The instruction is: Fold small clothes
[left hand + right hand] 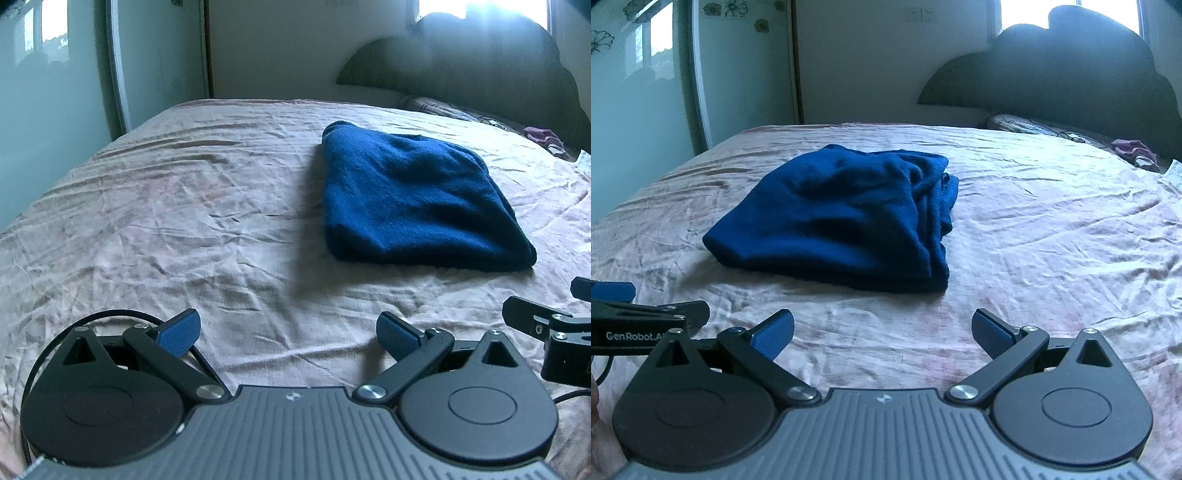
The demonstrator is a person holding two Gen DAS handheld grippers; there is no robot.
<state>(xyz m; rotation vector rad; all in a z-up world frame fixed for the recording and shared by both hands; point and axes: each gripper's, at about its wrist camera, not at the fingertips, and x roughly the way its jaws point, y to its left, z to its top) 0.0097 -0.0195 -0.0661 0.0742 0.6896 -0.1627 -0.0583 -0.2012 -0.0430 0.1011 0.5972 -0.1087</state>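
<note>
Folded blue garment [846, 218] lies on the wrinkled pink bedsheet [1052, 240], ahead of you and apart from both tools. Your left gripper [288, 338] and right gripper [882, 338] are spread wide, holding nothing.

We're looking across a wide bed [1052, 229], its pale pink sheet creased all over. At the far end rises a dark headboard [1071, 74] with a scalloped, cloud-like top, and right behind it a window [1067, 14] blazes white with daylight. A patterned pillow [1023, 125] lies at the headboard's foot. On our left stands a glossy wardrobe door [635, 92] with flower decals, reflecting the window. Between them, a plain cream wall [886, 62].
</note>
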